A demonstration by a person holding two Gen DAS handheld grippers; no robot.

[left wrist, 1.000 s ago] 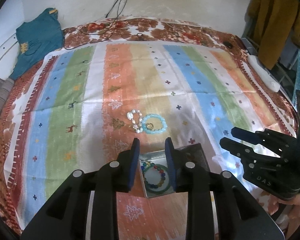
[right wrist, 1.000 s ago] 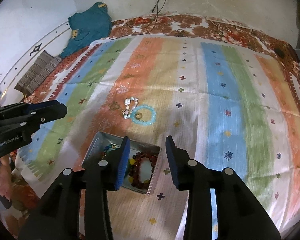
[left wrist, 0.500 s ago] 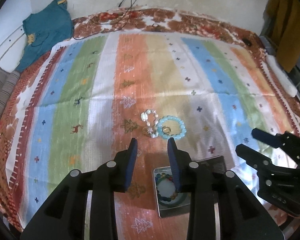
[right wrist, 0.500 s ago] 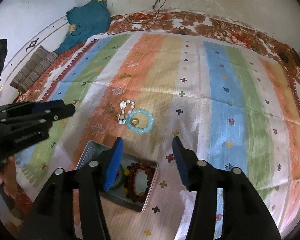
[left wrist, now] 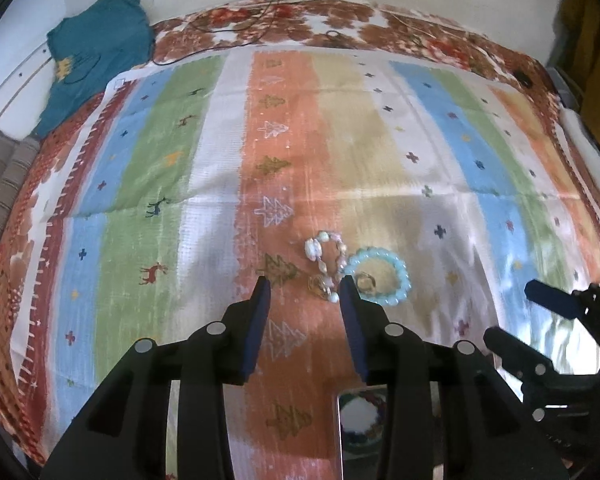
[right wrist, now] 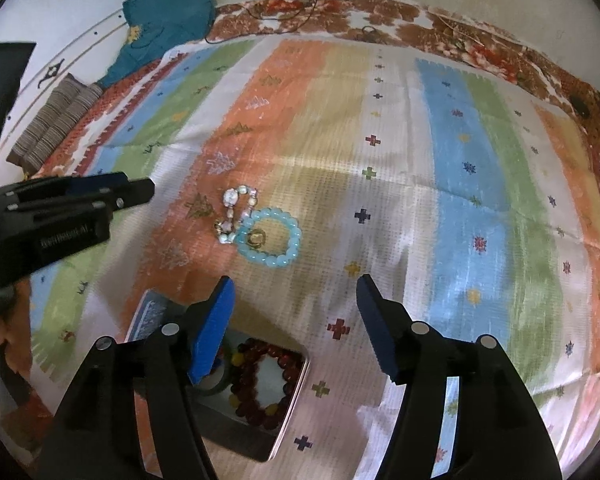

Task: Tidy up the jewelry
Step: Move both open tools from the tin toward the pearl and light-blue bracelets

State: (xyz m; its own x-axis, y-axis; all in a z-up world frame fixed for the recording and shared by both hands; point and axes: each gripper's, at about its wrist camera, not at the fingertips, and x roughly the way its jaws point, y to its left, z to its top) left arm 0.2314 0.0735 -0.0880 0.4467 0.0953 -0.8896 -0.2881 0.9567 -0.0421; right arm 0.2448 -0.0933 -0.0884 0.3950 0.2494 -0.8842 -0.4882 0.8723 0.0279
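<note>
A light blue bead bracelet [right wrist: 270, 238] lies on the striped cloth, with a small gold ring [right wrist: 256, 237] inside it and a white pearl bracelet [right wrist: 236, 212] touching its left side. They also show in the left wrist view: blue bracelet [left wrist: 380, 276], pearl bracelet [left wrist: 326, 256]. A metal tin [right wrist: 256, 392] holds a dark red bead bracelet [right wrist: 260, 380] and other beads. My right gripper [right wrist: 296, 312] is open and empty, above the tin, short of the blue bracelet. My left gripper [left wrist: 304, 308] is open and empty, just short of the pearl bracelet.
The striped cloth [right wrist: 460, 200] covers a bed with a floral sheet [right wrist: 420, 20]. A teal garment [right wrist: 168, 24] and a folded striped blanket [right wrist: 52, 124] lie at the far left. Cables [left wrist: 268, 8] run along the back wall.
Both grippers have moved forward from the tin toward the loose bracelets. The right gripper's jaws have opened wider. The tin has slid down to the bottom of both views.
</note>
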